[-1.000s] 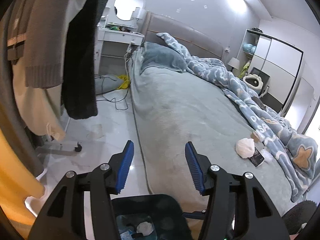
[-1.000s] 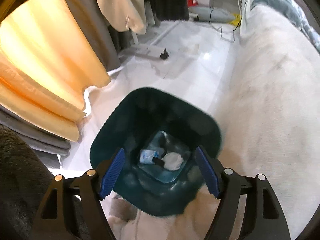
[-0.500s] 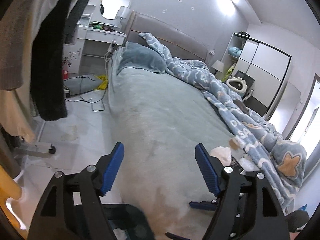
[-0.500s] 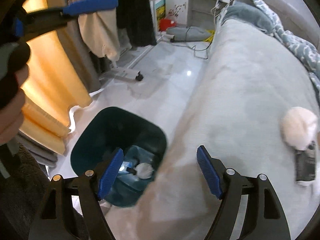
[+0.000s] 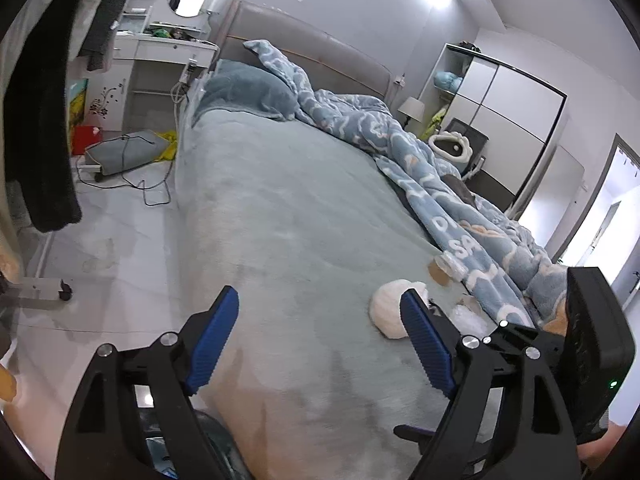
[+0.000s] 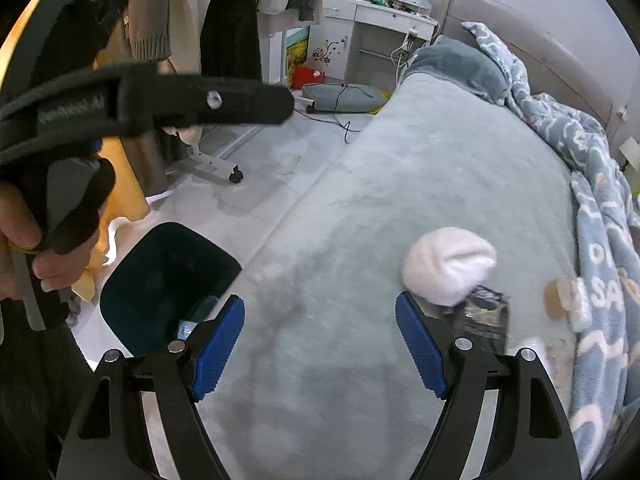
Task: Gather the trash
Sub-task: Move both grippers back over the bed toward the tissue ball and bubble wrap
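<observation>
Both grippers hovered over the grey bed [image 6: 400, 168]. The left gripper [image 5: 320, 344] had jaws opening with nothing between them; the right gripper [image 6: 320, 340] stood open and empty. A white crumpled wad [image 6: 448, 266] and a dark wrapper [image 6: 486, 316] lay on the bed, right of the jaws. The dark bin [image 6: 160, 272] stood on the floor at near left.
</observation>
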`<state>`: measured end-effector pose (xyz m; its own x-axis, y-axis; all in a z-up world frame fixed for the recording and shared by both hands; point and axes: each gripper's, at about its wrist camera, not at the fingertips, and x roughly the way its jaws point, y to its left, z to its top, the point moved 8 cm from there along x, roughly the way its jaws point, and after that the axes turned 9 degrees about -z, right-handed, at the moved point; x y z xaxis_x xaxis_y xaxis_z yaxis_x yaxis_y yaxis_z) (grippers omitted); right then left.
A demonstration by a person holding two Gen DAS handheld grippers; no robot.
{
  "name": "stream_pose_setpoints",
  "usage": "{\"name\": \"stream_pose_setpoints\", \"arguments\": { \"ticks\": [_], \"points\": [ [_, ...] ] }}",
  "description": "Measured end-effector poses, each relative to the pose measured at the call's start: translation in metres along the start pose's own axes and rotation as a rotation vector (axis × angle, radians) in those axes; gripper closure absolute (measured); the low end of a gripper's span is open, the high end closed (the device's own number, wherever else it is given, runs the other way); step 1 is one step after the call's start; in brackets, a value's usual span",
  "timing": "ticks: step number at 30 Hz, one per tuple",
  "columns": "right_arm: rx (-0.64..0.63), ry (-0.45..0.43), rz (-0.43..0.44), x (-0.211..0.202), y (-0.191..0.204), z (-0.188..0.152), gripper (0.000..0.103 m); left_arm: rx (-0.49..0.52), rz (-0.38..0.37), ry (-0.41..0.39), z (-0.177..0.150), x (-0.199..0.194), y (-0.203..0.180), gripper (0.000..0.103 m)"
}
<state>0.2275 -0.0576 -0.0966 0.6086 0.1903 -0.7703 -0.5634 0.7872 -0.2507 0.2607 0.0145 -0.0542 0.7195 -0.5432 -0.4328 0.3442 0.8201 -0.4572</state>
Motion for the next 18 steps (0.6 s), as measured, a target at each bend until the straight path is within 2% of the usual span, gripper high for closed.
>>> {"name": "stream_pose_setpoints", "arguments": {
  "ticks": [7, 18],
  "points": [
    [-0.034, -0.034, -0.046, -0.008, -0.036, -0.011, 0.024, -0.015, -0.053, 0.043, -0.007, 0.027, -0.018, 0.018],
    [0.012, -0.031, -0.12, -0.009, -0.1, -0.033, 0.024, -0.037, -0.065, 0.077, -0.012, 0.065, -0.038, 0.018]
  ]
}}
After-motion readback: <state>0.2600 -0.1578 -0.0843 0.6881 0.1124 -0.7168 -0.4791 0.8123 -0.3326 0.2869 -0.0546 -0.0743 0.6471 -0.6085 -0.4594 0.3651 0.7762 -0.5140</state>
